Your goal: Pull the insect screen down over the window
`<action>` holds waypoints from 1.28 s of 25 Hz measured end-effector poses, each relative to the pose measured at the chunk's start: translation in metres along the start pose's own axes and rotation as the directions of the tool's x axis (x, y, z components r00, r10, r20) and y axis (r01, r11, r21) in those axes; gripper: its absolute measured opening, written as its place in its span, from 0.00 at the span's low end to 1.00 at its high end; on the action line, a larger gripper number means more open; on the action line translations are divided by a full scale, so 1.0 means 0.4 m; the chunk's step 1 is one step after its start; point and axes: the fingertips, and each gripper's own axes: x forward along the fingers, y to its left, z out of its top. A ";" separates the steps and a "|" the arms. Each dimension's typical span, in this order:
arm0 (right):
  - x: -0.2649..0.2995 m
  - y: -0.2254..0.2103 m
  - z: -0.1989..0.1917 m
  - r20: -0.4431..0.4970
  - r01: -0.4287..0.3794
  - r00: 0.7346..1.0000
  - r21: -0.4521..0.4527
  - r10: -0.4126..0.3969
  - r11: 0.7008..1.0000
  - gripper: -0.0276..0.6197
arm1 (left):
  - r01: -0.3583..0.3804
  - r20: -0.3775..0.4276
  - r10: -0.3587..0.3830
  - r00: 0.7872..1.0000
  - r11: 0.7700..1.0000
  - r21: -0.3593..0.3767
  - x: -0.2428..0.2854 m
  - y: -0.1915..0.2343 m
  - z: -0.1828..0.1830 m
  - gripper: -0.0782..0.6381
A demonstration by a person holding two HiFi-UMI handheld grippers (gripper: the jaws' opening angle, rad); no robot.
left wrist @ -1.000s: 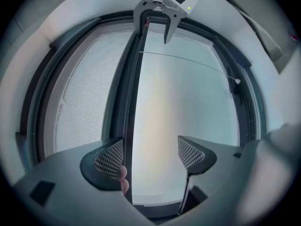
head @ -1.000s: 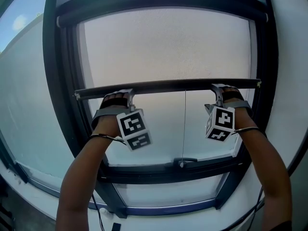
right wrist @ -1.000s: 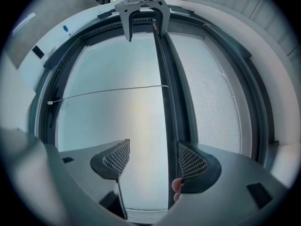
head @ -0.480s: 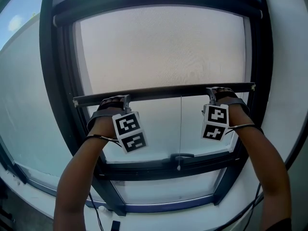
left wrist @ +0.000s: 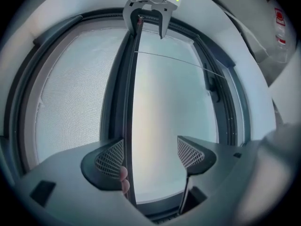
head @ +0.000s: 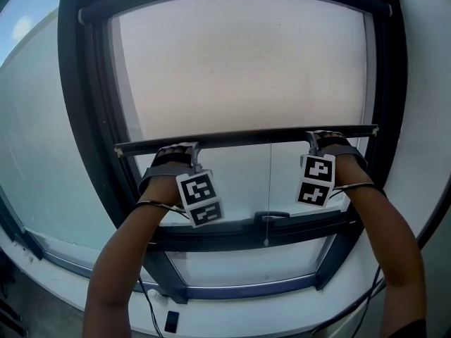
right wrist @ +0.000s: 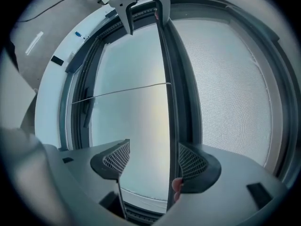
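**Task item.** The pale, fine-woven mesh insect screen [head: 239,62] hangs flat and vertical inside the dark metal window frame [head: 91,118]. Its lower edge ends in a slim, straight, dark metal bottom bar [head: 246,138]. The bar's long axis runs level across the opening, from one gripper to the other. In each gripper view it points straight away from the jaws toward the opposite gripper. The mesh lies on the far side of the bar from the open jaw gap, and bare pane shows on the near side.

**Left gripper** [left wrist: 150,154]. The jaws stand wide apart and clamp nothing. The bar passes between them, hard against the inner face of the mesh-side jaw. The other jaw is well clear of it. The jaw pads are grey, wedge-shaped and cross-hatched. A fingertip [left wrist: 123,175] shows beside the bar, just below that jaw.

**Right gripper** [right wrist: 154,159]. This gripper shows the same condition in mirror image. The jaws are spread wide, the bar lies along the mesh-side jaw, and nothing is pinched.

**Other.** A thin pull cord [head: 269,189] hangs from the bar between the two grippers. It reaches a dark lever-shaped handle [head: 271,216] on the lower rail.
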 end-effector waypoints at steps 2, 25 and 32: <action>0.005 0.017 -0.003 0.000 -0.008 1.000 -0.004 0.008 1.000 0.51 | 0.008 -0.001 -0.008 1.000 1.000 0.004 0.005 -0.017 0.003 0.61; 0.042 0.166 0.007 -0.041 -0.040 0.998 0.012 0.040 0.999 0.51 | 0.091 0.062 -0.089 0.994 0.995 -0.032 0.024 -0.171 -0.001 0.61; 0.078 0.315 0.005 -0.021 -0.062 0.998 0.009 0.062 0.998 0.51 | 0.139 0.071 -0.137 0.988 0.990 -0.037 0.046 -0.320 0.003 0.61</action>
